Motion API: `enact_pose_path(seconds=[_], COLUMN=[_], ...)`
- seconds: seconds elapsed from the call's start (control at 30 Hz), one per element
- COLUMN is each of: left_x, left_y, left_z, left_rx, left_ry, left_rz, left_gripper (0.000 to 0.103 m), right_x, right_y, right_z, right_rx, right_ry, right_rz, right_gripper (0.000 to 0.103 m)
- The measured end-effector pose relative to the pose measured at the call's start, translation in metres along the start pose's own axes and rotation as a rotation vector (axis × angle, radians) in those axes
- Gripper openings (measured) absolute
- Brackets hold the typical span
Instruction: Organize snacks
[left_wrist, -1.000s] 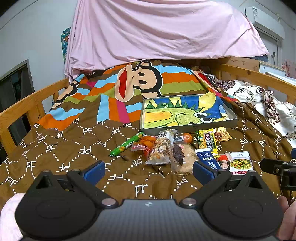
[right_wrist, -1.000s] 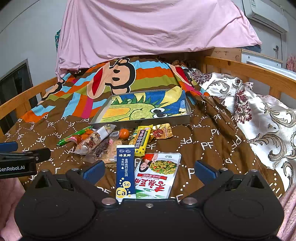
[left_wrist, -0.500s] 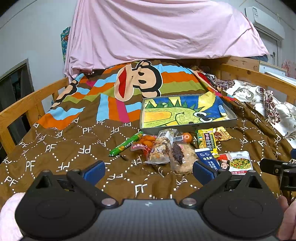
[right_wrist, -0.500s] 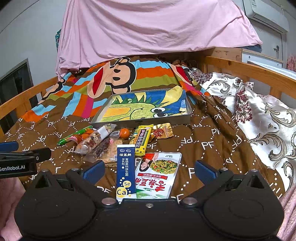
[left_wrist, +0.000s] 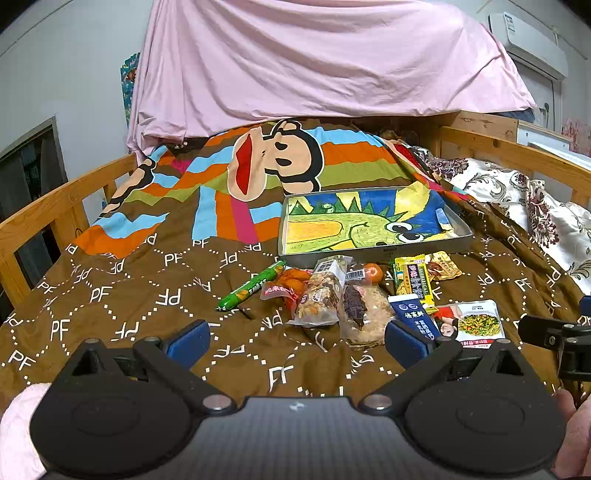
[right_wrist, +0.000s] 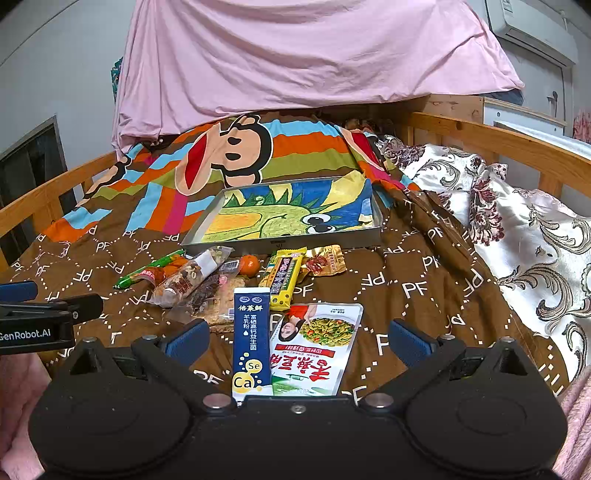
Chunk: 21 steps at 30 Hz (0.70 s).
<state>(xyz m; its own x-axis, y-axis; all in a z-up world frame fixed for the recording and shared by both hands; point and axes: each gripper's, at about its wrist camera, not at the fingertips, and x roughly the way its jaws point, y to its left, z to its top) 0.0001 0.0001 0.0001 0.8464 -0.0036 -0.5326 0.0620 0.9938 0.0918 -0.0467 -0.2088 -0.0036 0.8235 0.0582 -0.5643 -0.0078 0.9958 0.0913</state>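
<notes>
Both the left gripper (left_wrist: 297, 341) and right gripper (right_wrist: 295, 339) are gaping wide, empty; the flat blue sachet (right_wrist: 252, 339) at lower centre is risking slipping on soft blanket (right_wrist: 417, 280).

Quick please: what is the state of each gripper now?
Left gripper: open, holding nothing, above the brown patterned blanket.
Right gripper: open, holding nothing.

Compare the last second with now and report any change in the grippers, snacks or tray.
Nothing visibly changed. Left gripper and right gripper stay open and empty above the blanket. The snacks, such as the blue packet and green stick, lie where they were in front of the tray.
</notes>
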Motion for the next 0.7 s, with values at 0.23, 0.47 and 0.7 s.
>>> enact_pose_path(seconds=[0.23,0.47,0.7], left_x=[0.0001,0.0001,0.0002], left_y=[0.0,0.0,0.0], left_z=[0.0,0.0001,0.0001], left_rx=[0.0,0.0,0.0], left_ry=[0.001,0.001,0.002], left_rz=[0.0,0.0,0.0], left_gripper=[0.103,0.103,0.103], right_x=[0.0002,0.0003,0.0004], right_y=[0.0002,0.0009,0.0017], right_z=[-0.0003,-0.0003,-0.0004], right_rx=[-0.001,-0.001,-0.002], right_ry=[0.0,0.001,0.001], right_rz=[0.0,0.0,-0.001], right_gripper=[0.102,0.102,0.102])
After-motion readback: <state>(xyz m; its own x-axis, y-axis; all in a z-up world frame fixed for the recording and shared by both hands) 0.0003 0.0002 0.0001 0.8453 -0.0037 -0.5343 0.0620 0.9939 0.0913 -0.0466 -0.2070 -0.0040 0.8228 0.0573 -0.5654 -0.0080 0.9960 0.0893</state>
